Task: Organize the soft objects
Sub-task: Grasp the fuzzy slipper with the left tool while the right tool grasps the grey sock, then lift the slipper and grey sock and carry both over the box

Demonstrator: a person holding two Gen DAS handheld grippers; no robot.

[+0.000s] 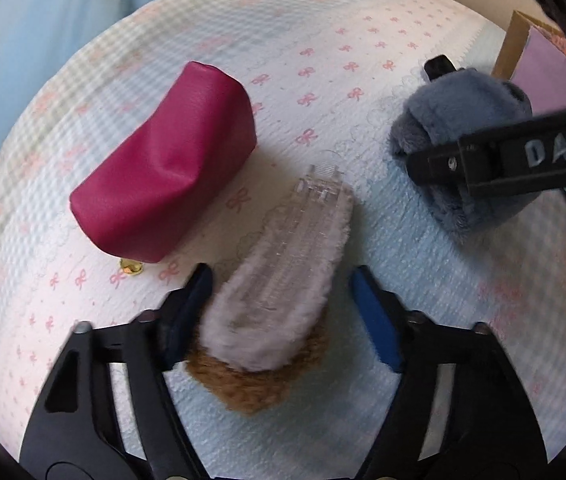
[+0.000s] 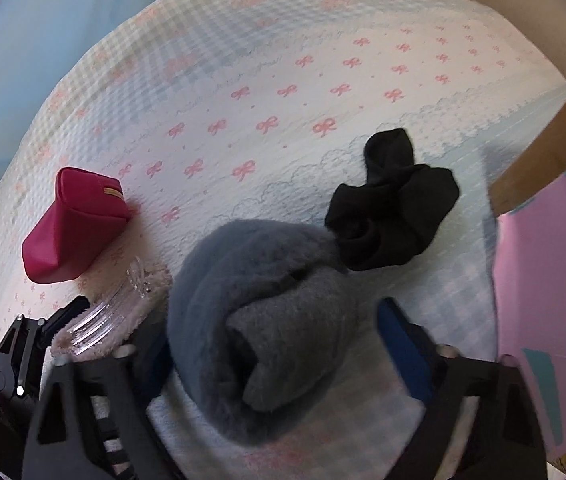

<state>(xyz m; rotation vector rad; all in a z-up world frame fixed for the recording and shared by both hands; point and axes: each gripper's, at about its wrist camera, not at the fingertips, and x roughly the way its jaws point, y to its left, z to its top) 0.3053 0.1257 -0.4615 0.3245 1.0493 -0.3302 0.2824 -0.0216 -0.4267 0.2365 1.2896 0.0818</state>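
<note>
While open, pink box [image 2: 551,280] interior unseen, magenta pouch [image 1: 163,172] shut

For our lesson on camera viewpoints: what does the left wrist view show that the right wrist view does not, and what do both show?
Only the left wrist view shows the tan fuzzy item under the pale fluffy hair claw, and a gold pull. Only the right wrist view shows the black scrunchie. Both show the magenta pouch, the grey-blue plush roll, the bow-print bedcover and the cardboard box.
</note>
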